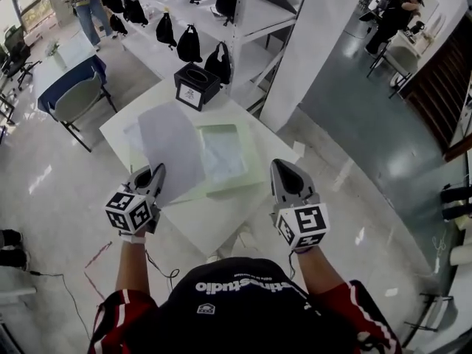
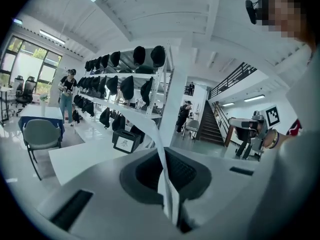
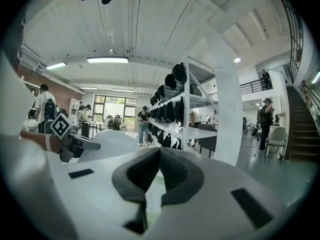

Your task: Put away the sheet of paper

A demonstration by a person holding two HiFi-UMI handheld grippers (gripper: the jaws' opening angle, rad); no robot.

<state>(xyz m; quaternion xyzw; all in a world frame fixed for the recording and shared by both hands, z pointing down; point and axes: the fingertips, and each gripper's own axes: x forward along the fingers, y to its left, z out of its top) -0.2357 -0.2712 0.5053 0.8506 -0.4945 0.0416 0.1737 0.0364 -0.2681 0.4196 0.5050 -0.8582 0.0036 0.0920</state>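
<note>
The white sheet of paper [image 1: 171,147] is lifted off the white table [image 1: 214,220] and curves up from its near edge. My left gripper [image 1: 155,172] is shut on that edge; in the left gripper view the thin paper [image 2: 163,171] runs edge-on between the closed jaws. A pale green folder [image 1: 225,157] lies flat on the table just right of the sheet. My right gripper [image 1: 280,167] hovers at the folder's near right corner, shut, with nothing between its jaws [image 3: 156,151]. In the right gripper view, the left gripper [image 3: 75,145] and the sheet [image 3: 112,143] show at left.
A black tissue box [image 1: 196,85] stands at the table's far corner. White shelves with black bags [image 1: 188,43] run behind. A grey chair [image 1: 74,100] and a blue-covered table stand at left, a white pillar [image 1: 310,43] at right. People stand far off.
</note>
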